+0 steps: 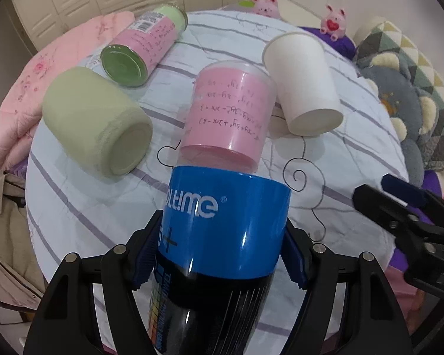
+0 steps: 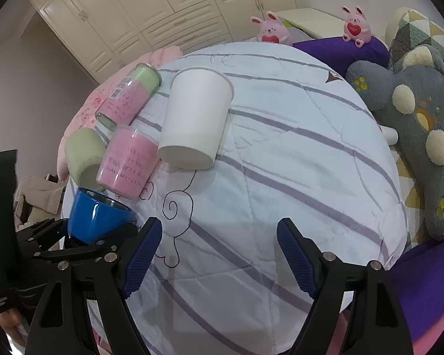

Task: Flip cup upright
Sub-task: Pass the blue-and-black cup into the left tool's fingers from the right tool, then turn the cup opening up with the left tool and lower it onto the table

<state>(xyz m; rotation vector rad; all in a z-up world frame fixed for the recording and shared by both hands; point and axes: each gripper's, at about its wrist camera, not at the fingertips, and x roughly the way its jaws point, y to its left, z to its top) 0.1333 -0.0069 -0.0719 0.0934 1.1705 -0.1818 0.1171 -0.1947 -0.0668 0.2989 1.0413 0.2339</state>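
The blue cup (image 1: 225, 222) sits clamped between the pads of the left hand-held gripper (image 1: 219, 254), which grips it across its body on two opposite sides. In the right wrist view the same blue cup (image 2: 99, 217) shows an open, shiny rim facing up and a little toward the far wardrobe, so its long axis stands near upright with a slight tilt. Judging by that, the flip looks mostly done and what remains is to set it down level on the bed quilt (image 2: 281, 177); a side grip like this lets the wrist roll the cup without covering the mouth.

Just beyond the blue cup lies a pink cup (image 1: 231, 112) on its side, base toward the camera. Left of the pink cup rests a pale green cup (image 1: 97, 124), also tipped over, and behind that a glass jar (image 1: 142, 47) with a pink label lies flat. Right of the pink cup a white paper cup (image 1: 302, 85) lies down too, apparently waiting their turn.

The right hand-held gripper (image 2: 219, 254) hovers to the right of the blue cup, jaws wide apart and holding nothing, free to steady it if needed.
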